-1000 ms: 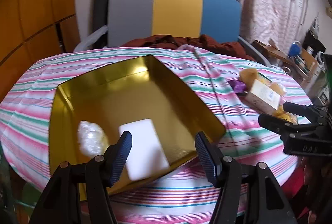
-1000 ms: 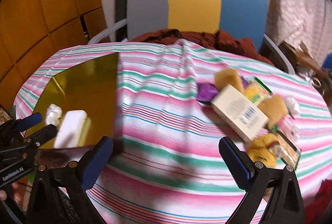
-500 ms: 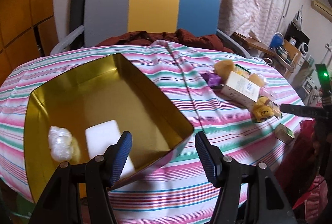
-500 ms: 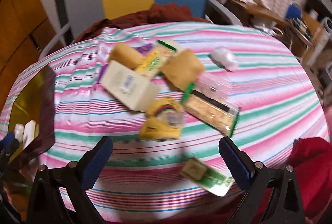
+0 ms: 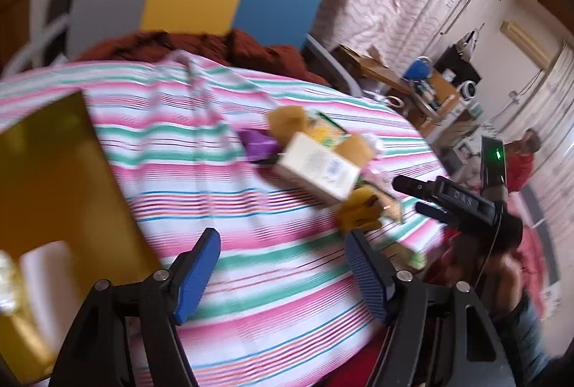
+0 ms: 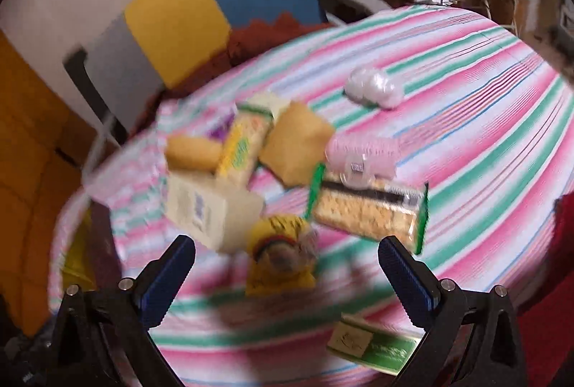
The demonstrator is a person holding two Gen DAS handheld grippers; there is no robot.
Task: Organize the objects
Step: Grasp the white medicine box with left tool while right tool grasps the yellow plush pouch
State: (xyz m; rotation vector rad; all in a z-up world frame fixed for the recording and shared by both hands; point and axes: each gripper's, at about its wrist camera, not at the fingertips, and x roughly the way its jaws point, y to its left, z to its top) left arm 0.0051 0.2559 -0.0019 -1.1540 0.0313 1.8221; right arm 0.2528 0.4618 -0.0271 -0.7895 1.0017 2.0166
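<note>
Right gripper (image 6: 285, 266) gapes empty over the yellow soft toy (image 6: 281, 259) beside the cream box (image 6: 211, 211); blurred, probably light and squashy, best pinched mid-body; left gripper (image 5: 283, 265) also open.

Left hand-held gripper (image 5: 280, 266): black frame, ribbed blue finger pads (image 5: 195, 275), silver screws

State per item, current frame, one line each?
left gripper: open, empty
right gripper: open, empty
gold tray: open, holds white block
cream box: lying flat
cracker pack: sealed, flat
yellow toy: on cloth, ungripped
</note>
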